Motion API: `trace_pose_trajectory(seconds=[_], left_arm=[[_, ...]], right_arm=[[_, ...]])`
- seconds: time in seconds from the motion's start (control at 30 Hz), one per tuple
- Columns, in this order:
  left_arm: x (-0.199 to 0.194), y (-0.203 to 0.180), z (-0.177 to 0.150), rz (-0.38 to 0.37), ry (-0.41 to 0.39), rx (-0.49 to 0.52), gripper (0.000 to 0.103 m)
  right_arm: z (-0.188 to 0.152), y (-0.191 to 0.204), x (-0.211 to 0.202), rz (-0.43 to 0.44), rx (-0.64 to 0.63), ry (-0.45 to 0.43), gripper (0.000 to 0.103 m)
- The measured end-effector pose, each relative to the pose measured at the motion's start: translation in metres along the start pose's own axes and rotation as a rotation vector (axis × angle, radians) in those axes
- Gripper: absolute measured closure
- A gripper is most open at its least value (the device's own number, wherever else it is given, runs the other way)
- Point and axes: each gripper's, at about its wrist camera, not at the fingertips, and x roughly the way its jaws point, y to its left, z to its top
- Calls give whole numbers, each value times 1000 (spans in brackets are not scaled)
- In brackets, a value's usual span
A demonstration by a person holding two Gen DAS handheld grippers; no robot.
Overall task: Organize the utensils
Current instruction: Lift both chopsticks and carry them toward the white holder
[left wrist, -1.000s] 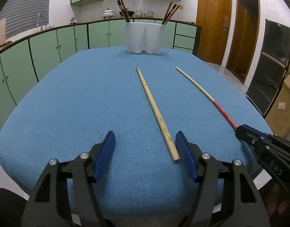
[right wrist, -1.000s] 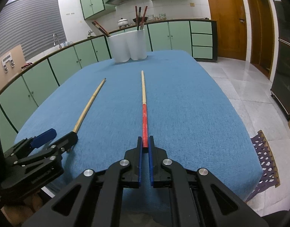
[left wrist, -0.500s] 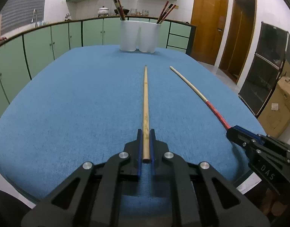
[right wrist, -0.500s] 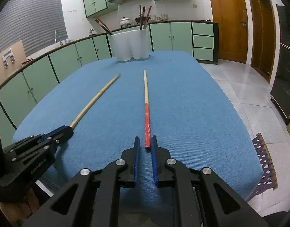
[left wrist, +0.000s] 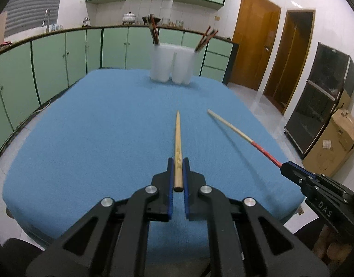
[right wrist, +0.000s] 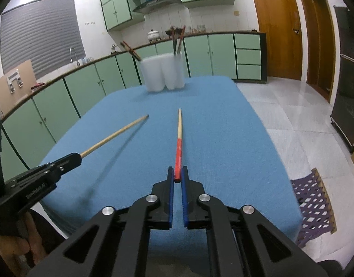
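Both chopsticks have just left the blue surface point(left wrist: 84, 138): the left gripper point(left wrist: 178, 173) clenches the plain chopstick point(left wrist: 177, 136), the right gripper point(right wrist: 177, 177) the red-handled chopstick point(right wrist: 178, 147), both pointing toward the white holder point(left wrist: 171, 65), ready for carrying

The letters "DAS" are showing in white on the black side of the right gripper point(left wrist: 283, 166), down at about four o'clock in the left wrist view. In the right wrist view, the side of the left gripper point(right wrist: 78, 157), at about eight o'clock, is carrying a white word that is reading roughly "GenRobot.AI", though its last letters are blurring. The cardboard box point(left wrist: 331, 143) at three o'clock is bearing a pale label too small to read.
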Motion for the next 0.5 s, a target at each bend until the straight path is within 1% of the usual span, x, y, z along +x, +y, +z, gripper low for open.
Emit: trace_pose_trajectory(seconds=[0.23,0.37,0.5], left_arm=[[-35,0,31,-7,-80,12,97],[-49,-2,52,-15,-122,36,97],[-53,0,76,-22,-137,57,97]], right_arm=[[33,5,-30,12,-17,-64,97],[59,14,-40,17,-64,-91,97],[88,24,-43,27,-120,-92,97]])
